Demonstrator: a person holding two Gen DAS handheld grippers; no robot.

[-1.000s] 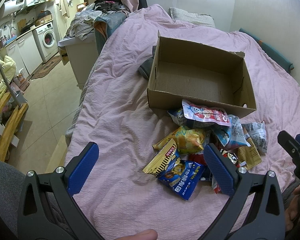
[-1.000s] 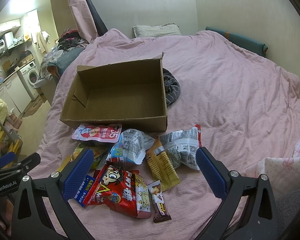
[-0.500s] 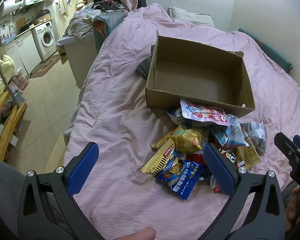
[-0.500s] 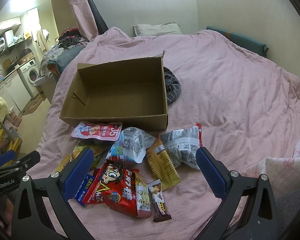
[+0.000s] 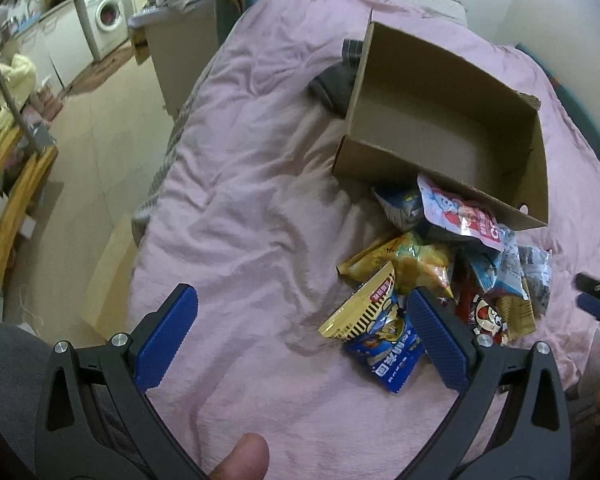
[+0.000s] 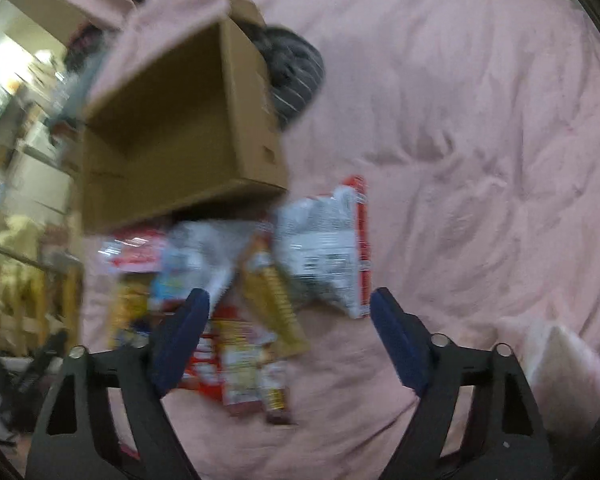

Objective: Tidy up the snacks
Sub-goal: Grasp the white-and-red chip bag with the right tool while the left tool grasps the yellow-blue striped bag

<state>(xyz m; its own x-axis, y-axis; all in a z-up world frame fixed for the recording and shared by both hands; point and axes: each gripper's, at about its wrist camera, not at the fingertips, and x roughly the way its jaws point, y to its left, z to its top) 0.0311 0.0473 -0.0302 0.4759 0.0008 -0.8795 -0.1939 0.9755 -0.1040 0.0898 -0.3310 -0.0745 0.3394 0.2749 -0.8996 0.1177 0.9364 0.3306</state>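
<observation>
Snacks lie outside the empty box; the right gripper, lowered since, is closing, nothing pinched; the left gripper is spread.

No legible text on any snack packet.

Both tools are showing black frames with triangular cut-outs and silver screws at the joints. The left gripper and right gripper are wearing ribbed blue pads. A grey garment is covering the person's leg.
</observation>
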